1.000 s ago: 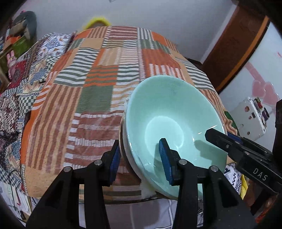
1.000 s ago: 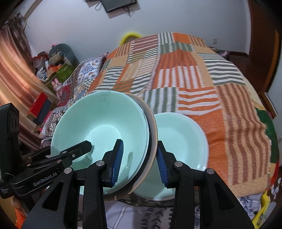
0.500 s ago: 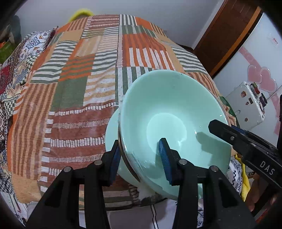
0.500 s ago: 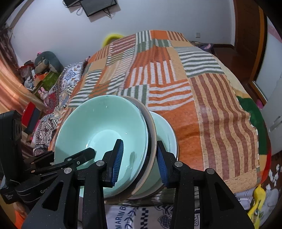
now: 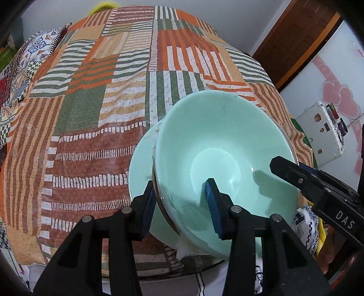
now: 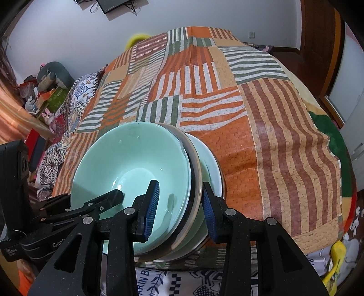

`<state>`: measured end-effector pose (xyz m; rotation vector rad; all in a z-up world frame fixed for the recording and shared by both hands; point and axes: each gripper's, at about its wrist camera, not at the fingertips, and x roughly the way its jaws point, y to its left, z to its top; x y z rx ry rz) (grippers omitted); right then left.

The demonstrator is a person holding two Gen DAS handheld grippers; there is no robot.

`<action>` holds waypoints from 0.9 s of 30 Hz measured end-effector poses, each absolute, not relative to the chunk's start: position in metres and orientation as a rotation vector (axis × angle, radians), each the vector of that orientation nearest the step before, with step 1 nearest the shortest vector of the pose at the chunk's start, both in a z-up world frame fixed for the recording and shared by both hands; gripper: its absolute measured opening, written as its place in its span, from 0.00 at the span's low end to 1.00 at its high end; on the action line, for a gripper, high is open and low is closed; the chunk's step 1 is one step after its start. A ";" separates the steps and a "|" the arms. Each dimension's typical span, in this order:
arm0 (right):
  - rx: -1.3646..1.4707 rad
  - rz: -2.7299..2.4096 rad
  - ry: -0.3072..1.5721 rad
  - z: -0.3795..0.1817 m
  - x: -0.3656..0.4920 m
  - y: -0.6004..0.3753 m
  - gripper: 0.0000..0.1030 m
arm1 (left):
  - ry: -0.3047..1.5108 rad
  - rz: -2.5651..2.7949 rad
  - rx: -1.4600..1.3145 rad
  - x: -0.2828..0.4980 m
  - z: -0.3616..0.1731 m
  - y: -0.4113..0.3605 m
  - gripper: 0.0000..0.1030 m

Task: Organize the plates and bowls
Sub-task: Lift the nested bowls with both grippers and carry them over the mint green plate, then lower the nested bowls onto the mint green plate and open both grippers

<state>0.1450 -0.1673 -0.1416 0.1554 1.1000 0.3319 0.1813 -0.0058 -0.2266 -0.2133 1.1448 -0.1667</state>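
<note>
Both claws have lowered the bowls (image 5: 218, 150), gripped by opposite rims, tilted just above the plate (image 6: 211, 164) at the table's near edge

A patchwork cloth (image 5: 95, 118) of orange, green, tan and white striped blocks covers the desk and fills most of both views. In the left wrist view, a white case (image 5: 323, 132) dotted with stickers sits at the right edge, below pink heart decals (image 5: 341, 95) on a pale panel, with a dark wooden door frame (image 5: 293, 43) at upper right. In the right wrist view, a dark screen (image 6: 120, 5) with dangling cables hangs on the white wall at the top, a grey stuffed toy (image 6: 54, 75) lies among clutter at the left, and something yellow (image 6: 138, 37) shows behind the far edge of the cloth.
</note>
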 end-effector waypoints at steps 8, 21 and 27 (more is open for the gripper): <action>0.133 0.328 1.098 -0.146 0.146 -0.166 0.35 | 1.134 -0.184 -0.194 0.180 -0.226 -0.009 0.42; 0.145 0.348 1.137 -0.157 0.142 -0.170 0.37 | 1.127 -0.154 -0.208 0.177 -0.222 -0.001 0.48; 0.140 0.336 1.105 -0.138 0.138 -0.176 0.37 | 1.038 -0.144 -0.152 0.160 -0.191 -0.002 0.48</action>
